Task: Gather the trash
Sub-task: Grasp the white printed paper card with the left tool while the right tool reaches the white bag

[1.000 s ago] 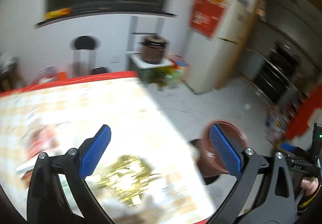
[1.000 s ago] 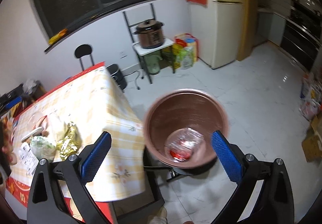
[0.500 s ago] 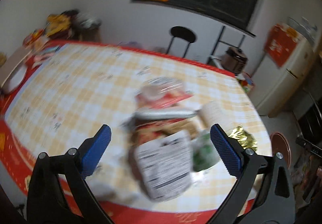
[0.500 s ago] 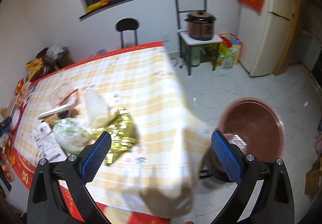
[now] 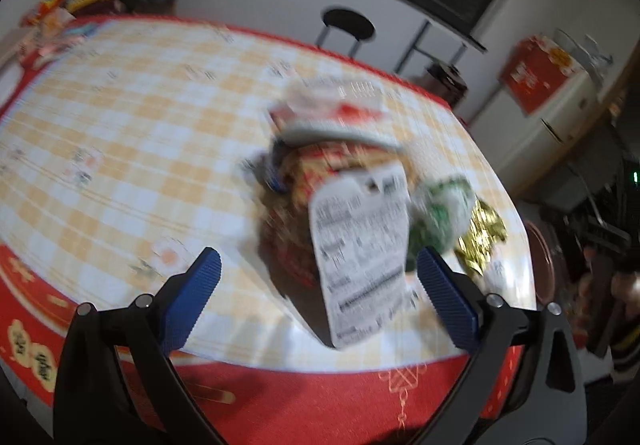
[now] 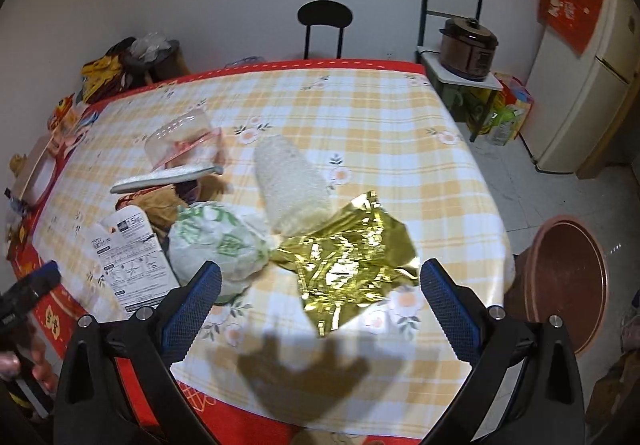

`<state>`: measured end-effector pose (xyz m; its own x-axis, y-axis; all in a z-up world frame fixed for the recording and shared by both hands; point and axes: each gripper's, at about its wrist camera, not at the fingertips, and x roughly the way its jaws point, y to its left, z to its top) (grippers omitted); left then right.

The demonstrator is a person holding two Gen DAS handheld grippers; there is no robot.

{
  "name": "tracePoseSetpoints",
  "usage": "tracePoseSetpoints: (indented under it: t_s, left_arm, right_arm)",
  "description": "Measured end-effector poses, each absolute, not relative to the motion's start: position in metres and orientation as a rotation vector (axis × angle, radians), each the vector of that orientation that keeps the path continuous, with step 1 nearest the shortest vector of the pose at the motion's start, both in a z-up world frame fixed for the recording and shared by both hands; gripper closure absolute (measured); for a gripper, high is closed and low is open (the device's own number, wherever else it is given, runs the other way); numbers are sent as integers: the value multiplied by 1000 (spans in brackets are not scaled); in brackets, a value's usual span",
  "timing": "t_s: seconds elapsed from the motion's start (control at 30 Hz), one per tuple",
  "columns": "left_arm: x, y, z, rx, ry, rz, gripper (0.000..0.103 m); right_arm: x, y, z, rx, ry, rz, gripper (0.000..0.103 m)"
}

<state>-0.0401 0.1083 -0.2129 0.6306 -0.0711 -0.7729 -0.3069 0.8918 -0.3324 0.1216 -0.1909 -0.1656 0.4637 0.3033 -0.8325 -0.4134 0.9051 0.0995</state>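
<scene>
The gold foil wrapper (image 6: 347, 245) lies crumpled on the tabletop (image 6: 360, 117) near its right edge, straight ahead of the right claw (image 6: 320, 299), whose fingers are apart and empty. The left claw (image 5: 318, 299), also apart, faces the white printed card (image 5: 360, 261). The brown bin (image 6: 564, 281) stands on the floor just right.

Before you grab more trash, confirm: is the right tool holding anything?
No, the right tool is open and empty above the gold foil wrapper.

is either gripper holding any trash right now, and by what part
Nothing is held. The left gripper and right gripper both stand with jaws wide open above the table, the gold foil wrapper lying untouched.
</scene>
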Motion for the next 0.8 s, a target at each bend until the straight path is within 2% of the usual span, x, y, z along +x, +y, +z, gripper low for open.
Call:
tracePoseSetpoints:
  t_s: [0.07,0.2,0.27,0.67,0.8]
  left_arm:
    - [-39,104,-225,-488,912,108,9]
    - [-33,102,-250,-568,960,29,26]
    - [-31,102,-258,-589,976,17,30]
    - [-23,106,-268,-625,989,13,33]
    - [-23,108,-270,-627,992,24,33]
  right_arm:
    - [118,-181,-169,-131,1004,452,5]
    - [111,-163,-181,-160,1036,485,5]
    - [108,-154,-186,-190,1047,508,5]
    - [121,-89,-205,-246,1049,687,5]
    - [131,-76,-221,-254,1077,701,13]
